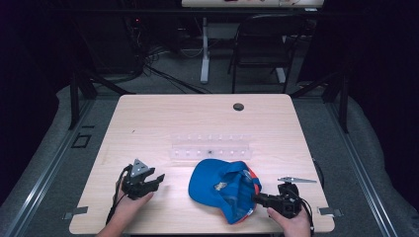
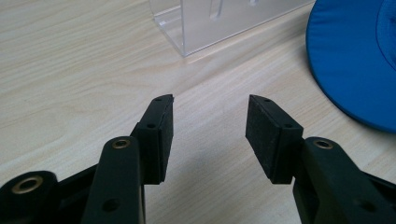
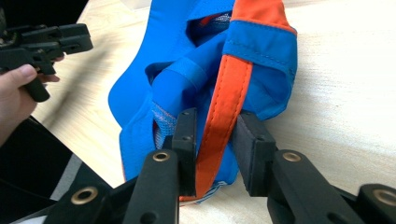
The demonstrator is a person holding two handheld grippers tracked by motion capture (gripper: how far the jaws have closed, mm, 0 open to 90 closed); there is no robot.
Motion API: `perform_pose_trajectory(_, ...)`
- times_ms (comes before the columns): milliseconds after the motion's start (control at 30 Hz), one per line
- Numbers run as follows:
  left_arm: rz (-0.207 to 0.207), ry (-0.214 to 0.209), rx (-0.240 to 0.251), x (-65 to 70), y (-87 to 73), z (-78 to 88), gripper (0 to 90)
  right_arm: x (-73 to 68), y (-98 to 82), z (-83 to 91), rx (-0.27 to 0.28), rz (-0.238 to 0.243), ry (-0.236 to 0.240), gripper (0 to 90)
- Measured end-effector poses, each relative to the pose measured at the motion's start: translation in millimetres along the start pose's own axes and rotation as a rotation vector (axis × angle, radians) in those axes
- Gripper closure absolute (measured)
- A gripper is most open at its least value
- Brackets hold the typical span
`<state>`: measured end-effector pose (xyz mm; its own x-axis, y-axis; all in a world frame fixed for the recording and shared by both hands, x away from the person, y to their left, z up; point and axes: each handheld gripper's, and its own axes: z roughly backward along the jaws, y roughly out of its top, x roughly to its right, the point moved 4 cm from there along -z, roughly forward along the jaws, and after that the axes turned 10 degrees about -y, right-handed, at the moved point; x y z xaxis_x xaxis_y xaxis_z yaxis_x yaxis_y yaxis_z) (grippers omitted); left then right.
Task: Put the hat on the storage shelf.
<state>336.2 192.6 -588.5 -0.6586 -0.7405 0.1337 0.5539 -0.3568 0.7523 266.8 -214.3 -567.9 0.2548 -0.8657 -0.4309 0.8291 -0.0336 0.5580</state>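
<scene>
A blue cap (image 1: 225,190) with an orange band lies upside down near the table's front edge. In the right gripper view the cap (image 3: 187,70) shows its inside, and my right gripper (image 3: 215,135) has the orange band between its pads, both touching it. From above, my right gripper (image 1: 257,199) meets the cap's right rim. My left gripper (image 1: 157,181) rests on the table left of the cap, jaws wide apart. In its own view my left gripper (image 2: 210,126) has only bare wood between its pads, with the cap's brim (image 2: 355,60) off to the right.
A clear plastic rack (image 1: 210,146) stands just behind the cap, also seen as a clear plastic rack (image 2: 219,23) ahead of the left jaws. A cable hole (image 1: 238,106) sits near the table's far edge. A dark chair (image 1: 262,44) stands beyond the table.
</scene>
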Motion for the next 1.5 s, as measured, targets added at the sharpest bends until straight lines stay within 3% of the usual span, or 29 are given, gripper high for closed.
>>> perform_pose_trajectory(233,0.001,0.001,0.000,-0.1,-0.1,-0.3,52.3,2.8,1.5,1.9,-0.007,-0.016,-0.004,77.1)
perform_pose_trajectory(500,0.000,0.000,-0.001,0.1,-0.1,-0.1,52.3,7.6,11.3,7.3,-0.024,-0.023,-0.040,77.7)
perform_pose_trajectory(633,0.002,0.000,0.000,-0.1,-0.2,0.0,52.3,10.9,19.6,11.4,-0.058,-0.029,-0.041,77.8)
perform_pose_trajectory(1067,-0.006,-0.003,-0.007,0.2,-0.3,-0.3,52.3,24.2,50.6,25.4,-0.101,-0.027,-0.142,78.2)
perform_pose_trajectory(1300,-0.004,-0.004,-0.010,0.7,-0.6,-0.7,52.3,19.8,67.5,31.7,-0.131,-0.021,-0.165,78.1)
perform_pose_trajectory(1500,-0.003,-0.003,-0.011,1.0,-1.0,-1.5,52.3,14.5,81.9,33.0,-0.192,-0.002,-0.193,78.2)
